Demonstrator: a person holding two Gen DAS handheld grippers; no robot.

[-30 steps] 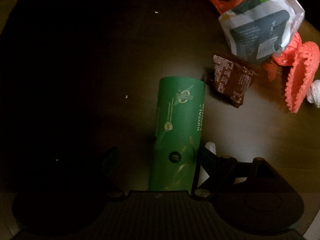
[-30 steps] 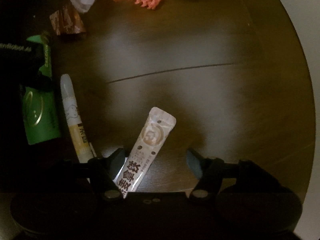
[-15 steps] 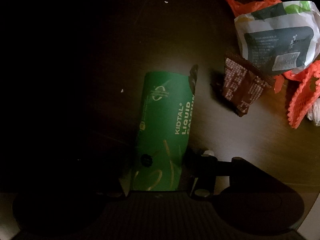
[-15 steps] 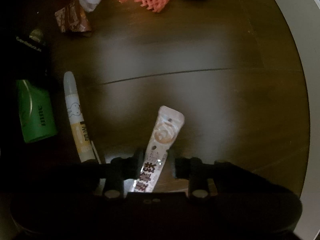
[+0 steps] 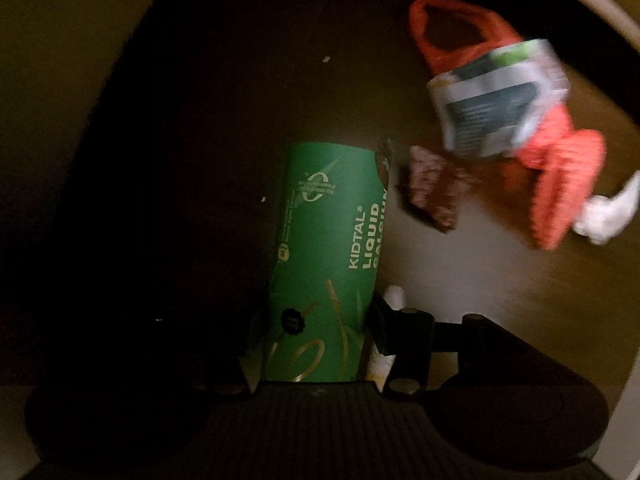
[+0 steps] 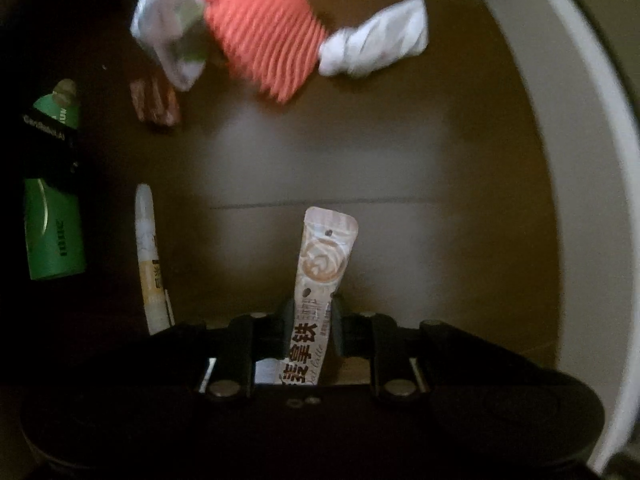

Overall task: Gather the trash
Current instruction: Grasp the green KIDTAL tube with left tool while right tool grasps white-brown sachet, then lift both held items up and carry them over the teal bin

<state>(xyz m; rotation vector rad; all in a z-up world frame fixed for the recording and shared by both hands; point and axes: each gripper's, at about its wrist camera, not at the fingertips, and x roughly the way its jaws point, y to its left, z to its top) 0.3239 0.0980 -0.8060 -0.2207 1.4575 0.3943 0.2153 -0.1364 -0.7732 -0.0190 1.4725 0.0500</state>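
In the left wrist view a green "Kidtal Liquid Calcium" box (image 5: 320,248) stands lengthwise between the fingers of my left gripper (image 5: 318,320), which is shut on its lower part and holds it above the dark round table (image 5: 200,100). In the right wrist view a beige latte stick sachet (image 6: 324,264) is pinched near its lower half by my right gripper (image 6: 312,316). Its jaws are closing and the pads press on the sachet. The green box (image 6: 52,232) also shows at the far left there, part-hidden by the dark left gripper.
Loose trash lies on the table: a brown wrapper (image 5: 432,188), a grey-white pouch (image 5: 496,108), an orange foam net (image 5: 560,184), an orange bag (image 5: 440,32), a crumpled white tissue (image 6: 376,40) and a white-yellow tube (image 6: 150,260). The table's curved rim and pale floor (image 6: 560,120) are at right.
Both grippers went from open around their items to shut on them. Both then rose, so the table and remaining trash look farther off and slightly shifted.
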